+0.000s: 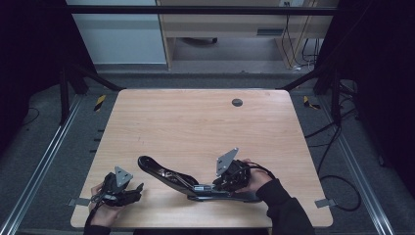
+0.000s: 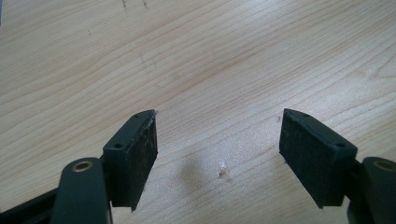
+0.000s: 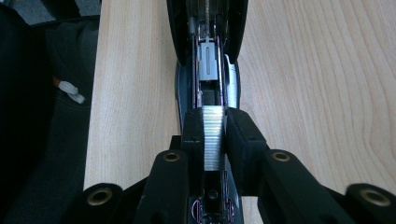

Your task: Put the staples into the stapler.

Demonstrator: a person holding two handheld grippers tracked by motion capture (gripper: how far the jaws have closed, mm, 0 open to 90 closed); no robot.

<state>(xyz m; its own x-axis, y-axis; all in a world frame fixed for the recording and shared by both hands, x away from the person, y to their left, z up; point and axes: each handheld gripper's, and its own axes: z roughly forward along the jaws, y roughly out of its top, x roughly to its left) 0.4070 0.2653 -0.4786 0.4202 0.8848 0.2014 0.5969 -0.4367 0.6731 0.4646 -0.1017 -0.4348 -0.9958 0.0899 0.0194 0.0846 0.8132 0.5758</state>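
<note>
A black stapler (image 1: 169, 177) lies swung open near the table's front edge, its lid stretched out toward the left. In the right gripper view its magazine channel (image 3: 208, 60) runs straight away from the jaws. My right gripper (image 3: 215, 116) is shut on a silvery strip of staples (image 3: 214, 140), held just above the rear of that channel. In the high view the right gripper (image 1: 220, 185) sits over the stapler's base. My left gripper (image 2: 219, 135) rests open over bare wood, nothing between its pads; in the high view the left gripper (image 1: 136, 189) stays left of the stapler, apart from it.
The wooden table (image 1: 195, 127) has a round grey cable grommet (image 1: 237, 102) at the back. A dark sleeve (image 3: 42, 116) hangs past the table's front edge beside the stapler. Metal rails and cables run along the floor on both sides.
</note>
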